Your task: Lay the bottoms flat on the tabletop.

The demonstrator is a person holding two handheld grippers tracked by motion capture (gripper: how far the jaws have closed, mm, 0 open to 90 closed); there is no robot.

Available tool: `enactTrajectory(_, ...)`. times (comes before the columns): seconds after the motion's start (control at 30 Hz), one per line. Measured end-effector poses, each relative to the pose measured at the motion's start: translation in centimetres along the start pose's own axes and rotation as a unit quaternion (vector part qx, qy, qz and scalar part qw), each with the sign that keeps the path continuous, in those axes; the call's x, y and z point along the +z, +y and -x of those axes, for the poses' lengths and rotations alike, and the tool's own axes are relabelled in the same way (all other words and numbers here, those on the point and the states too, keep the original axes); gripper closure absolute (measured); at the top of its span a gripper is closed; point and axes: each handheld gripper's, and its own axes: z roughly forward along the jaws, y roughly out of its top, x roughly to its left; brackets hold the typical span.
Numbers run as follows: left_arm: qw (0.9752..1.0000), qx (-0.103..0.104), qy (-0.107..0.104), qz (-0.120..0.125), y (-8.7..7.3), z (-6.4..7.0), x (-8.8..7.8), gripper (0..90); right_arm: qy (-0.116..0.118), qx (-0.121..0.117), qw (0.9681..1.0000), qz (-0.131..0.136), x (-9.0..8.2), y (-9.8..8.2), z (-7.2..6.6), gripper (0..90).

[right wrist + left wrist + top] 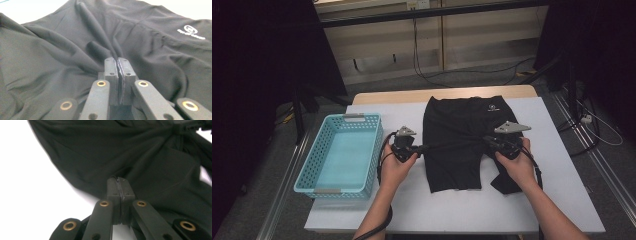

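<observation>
A pair of black shorts [464, 140] is laid on the white surface [377, 205], right of centre, with its waistband at the far side and a small white logo [492, 107] near that band. The left edge of the shorts is pinched by the left claw [421, 148], whose jaws are pressed together on the cloth; in the left gripper view [120, 185] the fabric is seen gathered into folds that run from the tips toward the far right. The right claw [488, 140] is pressed together on the right side of the shorts, and in the right gripper view [117, 65] a ridge of cloth is drawn up to its tips. Between the two claws the fabric is pulled into a taut crease across the garment. A light blue basket [314, 172] with perforated walls is set at the left of the surface, just beside the left hand [396, 167] and apart from the shorts. Cables are trailed over the floor beyond the far edge, and a pale cabinet is stood behind them.
</observation>
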Motion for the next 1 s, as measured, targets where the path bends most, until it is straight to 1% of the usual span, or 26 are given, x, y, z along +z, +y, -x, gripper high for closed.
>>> enactTrajectory(0.07,1.0000,-0.003,0.006,0.002,0.0,-0.3,0.2,89.7,0.000,0.005,1.0000,0.001,0.1,0.1,0.2,86.6)
enactTrajectory(0.17,0.9999,-0.002,0.014,-0.009,-0.3,-0.7,0.8,89.6,0.000,-0.007,1.0000,-0.004,0.1,0.0,-0.1,85.7)
enactTrajectory(0.2,0.9998,-0.004,0.018,-0.005,-0.5,-0.8,1.0,89.4,0.001,-0.007,1.0000,-0.005,0.1,0.0,-0.2,84.6)
enactTrajectory(0.27,0.9996,0.001,0.023,-0.015,-0.8,-1.0,1.2,87.3,0.001,-0.009,1.0000,-0.002,0.0,0.1,-0.4,80.8)
enactTrajectory(0.3,0.9996,0.001,0.023,-0.015,-0.8,-1.0,1.2,85.0,0.001,-0.009,1.0000,-0.002,0.0,0.1,-0.4,80.8)
enactTrajectory(0.33,0.9992,0.009,0.029,-0.027,-1.0,-1.1,1.3,79.9,-0.004,-0.014,0.9999,0.001,-0.1,0.2,-0.6,72.7)
enactTrajectory(0.37,0.9991,0.008,0.027,-0.031,-1.0,-1.2,1.3,73.3,-0.005,-0.013,0.9999,0.001,-0.2,0.2,-0.7,70.0)
enactTrajectory(0.4,0.9990,0.011,0.032,-0.028,-1.1,-1.2,1.2,62.1,-0.002,-0.012,0.9999,0.000,-0.3,0.2,-0.8,67.1)
enactTrajectory(0.43,0.9991,0.013,0.033,-0.023,-1.2,-1.1,0.9,55.0,0.000,-0.013,0.9999,-0.001,-0.5,0.3,-0.9,63.8)
enactTrajectory(0.47,0.9991,0.011,0.032,-0.024,-1.2,-1.1,0.7,50.4,-0.001,-0.016,0.9999,-0.001,-0.7,0.3,-1.1,59.5)
enactTrajectory(0.5,0.9991,0.010,0.031,-0.027,-1.2,-1.1,0.5,43.9,0.000,-0.018,0.9998,-0.003,-0.9,0.2,-1.3,57.5)
enactTrajectory(0.53,0.9986,0.011,0.045,-0.027,-1.3,-0.9,0.3,36.9,0.002,-0.021,0.9998,-0.005,-1.1,0.2,-1.5,55.9)
enactTrajectory(0.57,0.9985,0.013,0.043,-0.031,-1.4,-0.8,0.1,30.5,0.005,-0.023,0.9997,-0.006,-1.3,0.2,-1.9,53.5)
enactTrajectory(0.6,0.9984,0.016,0.043,-0.033,-1.4,-0.7,-0.1,27.0,0.009,-0.028,0.9995,-0.007,-1.5,0.1,-2.1,53.5)
enactTrajectory(0.63,0.9984,0.016,0.041,-0.035,-1.5,-0.6,-0.4,25.4,0.011,-0.032,0.9994,-0.008,-1.7,0.1,-2.4,53.3)
enactTrajectory(0.67,0.9983,0.024,0.036,-0.040,-1.7,-0.4,-0.7,24.3,0.014,-0.036,0.9992,-0.007,-2.0,0.0,-2.6,52.3)
enactTrajectory(0.7,0.9982,0.027,0.039,-0.038,-1.8,-0.3,-0.8,23.0,0.016,-0.041,0.9990,-0.007,-2.3,0.0,-2.9,51.9)
enactTrajectory(0.73,0.9982,0.025,0.038,-0.038,-1.9,-0.1,-1.0,21.9,0.018,-0.043,0.9989,-0.008,-2.5,-0.1,-3.1,51.9)
enactTrajectory(0.83,0.9984,0.028,0.027,-0.040,-2.4,0.2,-1.5,20.9,0.029,-0.043,0.9985,-0.016,-3.2,-0.4,-3.6,52.1)
enactTrajectory(0.87,0.9981,0.035,0.028,-0.042,-2.5,0.4,-1.6,20.1,0.035,-0.041,0.9984,-0.019,-3.3,-0.6,-3.7,52.0)
enactTrajectory(0.93,0.9981,0.035,0.027,-0.042,-2.8,0.7,-1.7,19.8,0.041,-0.042,0.9980,-0.027,-3.6,-1.1,-4.0,52.2)
enactTrajectory(0.97,0.9977,0.042,0.026,-0.046,-2.9,0.9,-1.8,19.8,0.044,-0.042,0.9976,-0.032,-3.7,-1.3,-4.2,52.2)
enactTrajectory(1.0,0.9977,0.043,0.024,-0.047,-3.0,1.1,-1.8,19.8,0.047,-0.041,0.9974,-0.036,-3.8,-1.6,-4.4,52.1)
